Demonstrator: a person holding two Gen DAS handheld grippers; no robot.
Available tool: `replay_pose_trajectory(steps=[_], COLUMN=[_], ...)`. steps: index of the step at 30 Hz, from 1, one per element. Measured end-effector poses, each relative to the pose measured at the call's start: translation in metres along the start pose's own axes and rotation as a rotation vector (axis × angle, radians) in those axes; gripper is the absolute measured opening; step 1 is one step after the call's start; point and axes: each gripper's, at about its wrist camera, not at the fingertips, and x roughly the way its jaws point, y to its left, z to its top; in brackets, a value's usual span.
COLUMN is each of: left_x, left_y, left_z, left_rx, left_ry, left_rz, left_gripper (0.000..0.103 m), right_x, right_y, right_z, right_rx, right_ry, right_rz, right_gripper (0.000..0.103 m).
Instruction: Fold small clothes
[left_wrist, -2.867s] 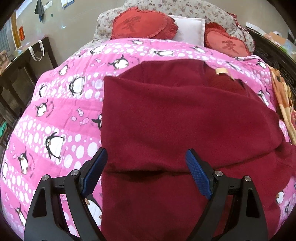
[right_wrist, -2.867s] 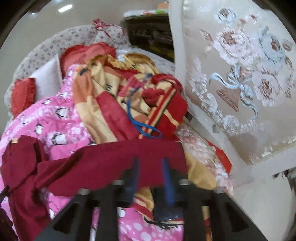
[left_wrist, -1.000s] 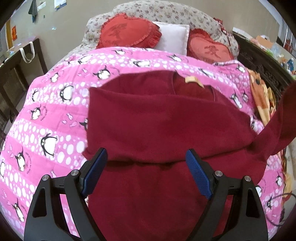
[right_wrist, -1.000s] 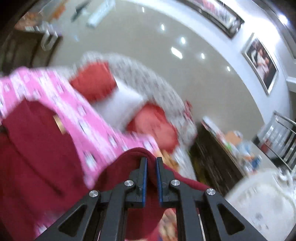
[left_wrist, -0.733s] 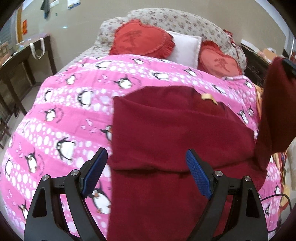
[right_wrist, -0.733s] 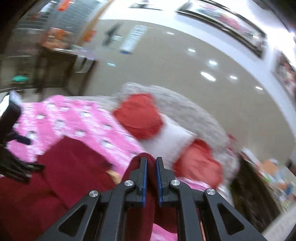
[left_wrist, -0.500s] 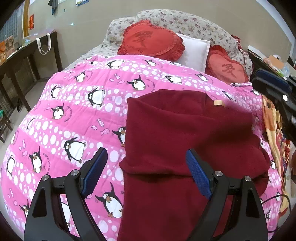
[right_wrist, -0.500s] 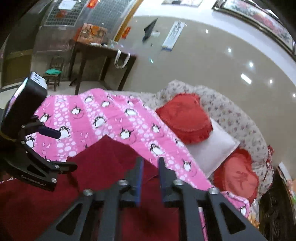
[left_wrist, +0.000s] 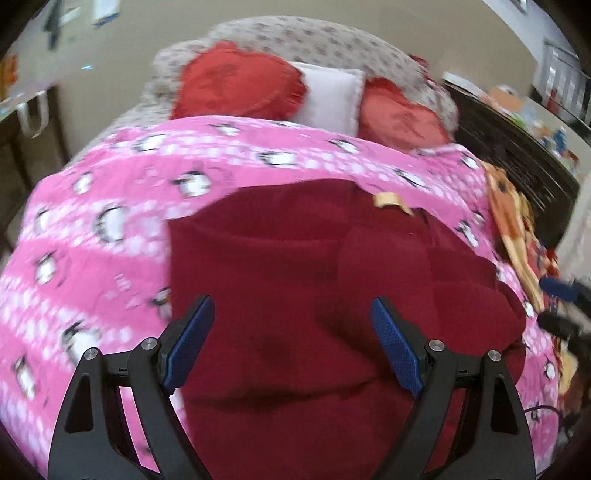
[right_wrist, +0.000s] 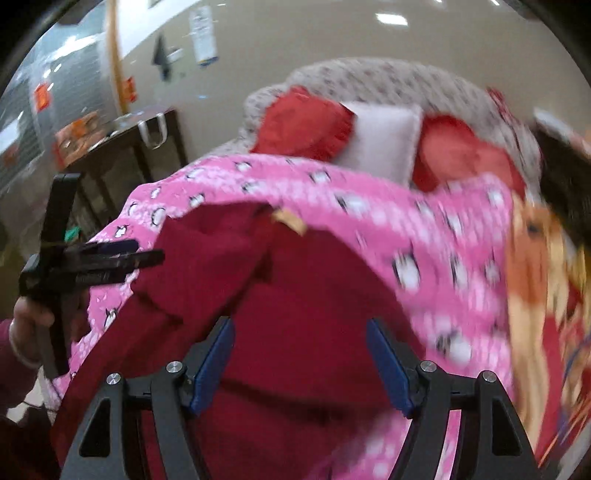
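We see a glossy beige wall (right_wrist: 295, 44) across the top of both views, ceiling lights reflected in it, papers pinned at upper left. Dark wooden side table (right_wrist: 147, 147) at left with a white-handled bag (right_wrist: 153, 131) hanging off it. Floral padded headboard (left_wrist: 314, 48) at top centre. Dark carved wooden furniture (left_wrist: 517, 147) at right, cluttered on top.

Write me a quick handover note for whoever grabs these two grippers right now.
Left gripper: jaws open, empty, above the dark red sweater.
Right gripper: jaws have just been opening, nothing between them.
Sweater lies on the pink penguin quilt, tan neck label at the far end.
Done: both sides appear folded in over the body.
Left: probably fold it across its length and tidy the edges.
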Motion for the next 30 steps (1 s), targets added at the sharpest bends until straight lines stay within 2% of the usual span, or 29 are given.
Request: replay_pose_trajectory(steps=[3, 5, 8, 10, 12, 13, 14, 15, 18, 20, 24, 27, 29, 30], left_x=[0.02, 0.034, 0.05, 0.055, 0.053, 0.05, 0.045, 0.042, 0.028, 0.018, -0.002, -0.027, -0.043, -0.045], left_y=[-0.013, -0.02, -0.024, -0.027, -0.032, -0.033, -0.034, -0.034, -0.023, -0.02, -0.008, 0.02, 0.038, 0.042], left_z=[0.007, 0.011, 0.014, 0.013, 0.011, 0.011, 0.01, 0.011, 0.011, 0.01, 0.006, -0.004, -0.012, -0.014], left_rx=[0.057, 0.075, 0.037, 0.01, -0.006, -0.006, -0.007, -0.01, -0.073, -0.082, -0.122, -0.283, -0.4, -0.431], left_ry=[0.031, 0.059, 0.094, 0.133, 0.136, 0.126, 0.112, 0.106, 0.089, 0.072, 0.034, -0.036, -0.116, -0.132], left_rz=[-0.037, -0.028, -0.076, -0.134, -0.165, -0.16, -0.155, -0.153, -0.183, -0.185, -0.172, -0.192, -0.183, -0.175], left_gripper=[0.087, 0.087, 0.087, 0.081, 0.05, 0.045, 0.029, 0.018, 0.015, 0.014, 0.012, 0.012, 0.012, 0.012], right_x=[-0.004, -0.008, -0.007, -0.007, -0.004, -0.004, -0.004, -0.002, 0.003, 0.006, 0.007, -0.002, -0.005, -0.005], right_y=[-0.019, -0.032, -0.046, -0.054, -0.057, -0.056, -0.054, -0.051, -0.032, -0.014, 0.001, 0.005, 0.009, 0.011], right_z=[-0.027, -0.044, -0.062, -0.069, -0.072, -0.073, -0.072, -0.07, -0.06, -0.05, -0.043, -0.042, -0.042, -0.04], right_rx=[0.109, 0.189, 0.265, 0.303, 0.34, 0.351, 0.36, 0.367, 0.333, 0.26, 0.205, 0.199, 0.186, 0.181], right_ry=[0.015, 0.017, 0.044, 0.053, 0.054, 0.05, 0.043, 0.037, 0.033, 0.034, 0.037, 0.039, 0.045, 0.048], right_rz=[-0.008, 0.0, 0.004, 0.005, 0.033, 0.048, 0.077, 0.107, 0.173, 0.143, 0.123, 0.165, 0.2, 0.208], right_gripper=[0.071, 0.071, 0.071, 0.071, 0.071, 0.071, 0.071, 0.071, 0.071, 0.071, 0.071, 0.071, 0.071, 0.071])
